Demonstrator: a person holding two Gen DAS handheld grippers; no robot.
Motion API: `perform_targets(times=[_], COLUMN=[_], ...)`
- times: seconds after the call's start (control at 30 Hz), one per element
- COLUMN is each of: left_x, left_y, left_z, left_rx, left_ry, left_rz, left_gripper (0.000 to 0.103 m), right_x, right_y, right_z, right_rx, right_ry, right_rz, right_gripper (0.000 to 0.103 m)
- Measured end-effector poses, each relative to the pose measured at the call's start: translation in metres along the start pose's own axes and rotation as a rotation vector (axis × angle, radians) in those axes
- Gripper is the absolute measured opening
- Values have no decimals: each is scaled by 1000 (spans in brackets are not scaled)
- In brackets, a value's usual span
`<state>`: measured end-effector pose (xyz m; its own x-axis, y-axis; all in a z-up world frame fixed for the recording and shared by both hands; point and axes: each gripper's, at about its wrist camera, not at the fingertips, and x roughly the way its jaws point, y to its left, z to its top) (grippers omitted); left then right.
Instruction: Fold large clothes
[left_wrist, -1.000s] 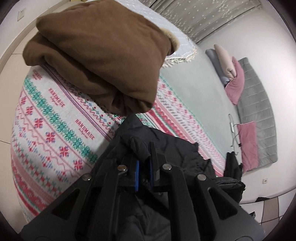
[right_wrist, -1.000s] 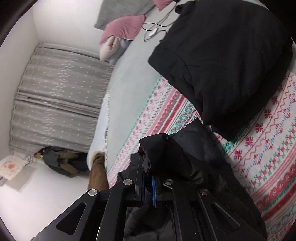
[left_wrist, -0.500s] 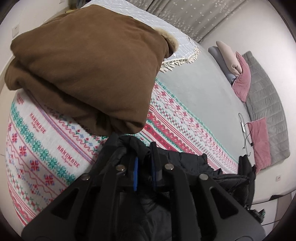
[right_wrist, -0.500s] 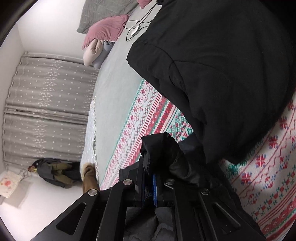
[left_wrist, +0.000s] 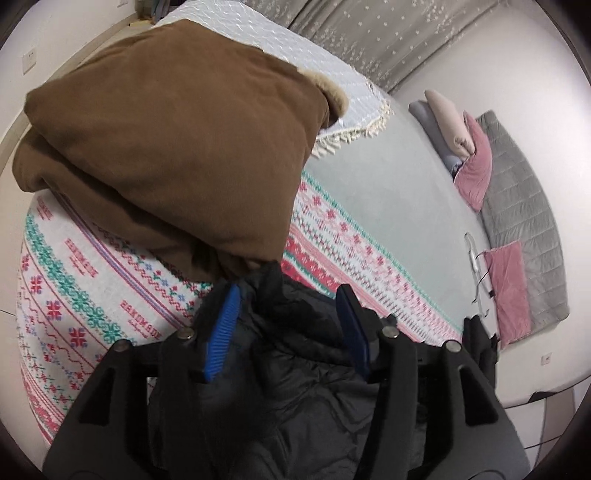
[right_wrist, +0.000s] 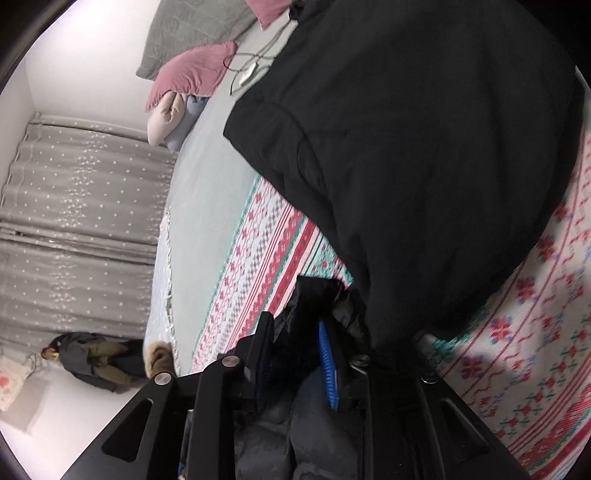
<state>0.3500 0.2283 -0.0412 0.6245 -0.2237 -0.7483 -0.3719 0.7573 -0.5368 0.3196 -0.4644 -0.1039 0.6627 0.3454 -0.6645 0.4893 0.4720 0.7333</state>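
A black puffer jacket (left_wrist: 303, 354) lies on the patterned blanket (left_wrist: 92, 295) on the bed. My left gripper (left_wrist: 288, 295) is open, its blue pads spread either side of the jacket's edge, which lies loose between them. In the right wrist view my right gripper (right_wrist: 295, 332) is open too, with the jacket's fabric (right_wrist: 314, 302) bunched between its fingers and one blue pad (right_wrist: 328, 369) showing. A folded brown coat (left_wrist: 177, 147) lies just beyond the left gripper. A folded black garment (right_wrist: 406, 166) lies just beyond the right gripper.
The bed has a grey-green sheet (left_wrist: 388, 177), pink and grey pillows (left_wrist: 472, 162) and a grey quilt (left_wrist: 524, 221) at its far end. A cable (left_wrist: 476, 258) lies near the pillows. Grey curtains (right_wrist: 74, 221) and a clothes pile (right_wrist: 92, 362) on the floor stand beyond.
Both grippers have opened and let go of the black jacket, which they were shut on before. Both have moved closer to the folded piles.
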Motion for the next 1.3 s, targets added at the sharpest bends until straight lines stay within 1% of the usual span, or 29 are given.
perform_targets(times=[0.1, 0.17, 0.3, 0.37, 0.43, 0.5, 0.57, 0.6, 0.63, 0.67, 0.7, 0.73, 0.8, 0.83, 0.9, 0.93, 0.97, 1.03, 1.07, 1.1, 1.13, 1.17, 1.2, 1.23, 1.27, 1.3], left_x=[-10, -16, -22, -25, -27, -26, -26, -24, -22, -22, -25, -29, -35, -37, -33, -27, -25, -16, -12, -9, -6, -5, -5, -6, -8, -10], left_y=[3, 2, -9, -15, -19, -21, -19, -16, -11, -5, 3, 9, 17, 23, 33, 39, 41, 45, 44, 41, 37, 34, 29, 25, 18, 12], left_z=[2, 1, -12, -24, -39, -53, -60, -61, -62, -62, -60, -58, -55, -54, -53, -52, -53, -54, -54, -56, -57, -58, -60, -59, -60, -62], left_rx=[-14, -2, 62, 121, 193, 247, 262, 264, 259, 248, 240, 245, 255, 255, 241, 218, 204, 173, 177, 187, 197, 202, 215, 232, 259, 284], left_ry=[-18, -23, -2, 20, 41, 71, 82, 88, 93, 87, 65, 39, 4, 0, 40, 78, 92, 106, 105, 104, 109, 108, 93, 78, 49, 19], left_rz=[-5, -5, -8, -3, 3, 26, 30, 37, 65, 98, 137, 170, 212, 215, 176, 128, 106, 72, 60, 53, 57, 63, 66, 68, 82, 91], left_gripper=[57, 57, 57, 57, 57, 57, 57, 57, 57, 57, 57, 57, 57, 57, 57, 57, 57, 57, 56, 43, 27, 23, 12, 8, 7, 6], right_x=[-11, -19, -31, -34, -38, -41, -40, -38, -32, -27, -23, -23, -31, -41, -55, -59, -60, -55, -48, -41, -33, -29, -26, -19, -14, -13], right_y=[2, 7, 18, 25, 38, 49, 64, 67, 68, 65, 63, 58, 55, 53, 44, 38, 33, 21, 16, 14, 13, 13, 14, 17, 22, 27], right_z=[1, -1, -9, -14, -25, -37, -61, -72, -81, -87, -89, -88, -82, -75, -64, -58, -55, -47, -46, -46, -46, -47, -47, -50, -48, -49], right_rx=[-33, -70, -130, -168, -245, -335, -486, -541, -576, -584, -584, -582, -609, -638, -649, -645, -638, -601, -586, -577, -569, -566, -575, -595, -617, -644], right_ry=[-35, -56, -67, -59, -40, -33, -4, 29, 68, 101, 116, 109, 35, -25, -67, -68, -63, -25, 7, 34, 58, 72, 72, 71, 68, 47], right_rz=[-29, -46, -57, -72, -85, -101, -131, -134, -133, -137, -149, -189, -258, -304, -331, -328, -322, -274, -238, -207, -178, -159, -162, -183, -205, -229], right_gripper=[26, 28, 31, 33, 34, 36, 45, 45, 45, 45, 45, 45, 45, 45, 46, 47, 48, 48, 48, 48, 48, 44, 38, 21, 10, 8])
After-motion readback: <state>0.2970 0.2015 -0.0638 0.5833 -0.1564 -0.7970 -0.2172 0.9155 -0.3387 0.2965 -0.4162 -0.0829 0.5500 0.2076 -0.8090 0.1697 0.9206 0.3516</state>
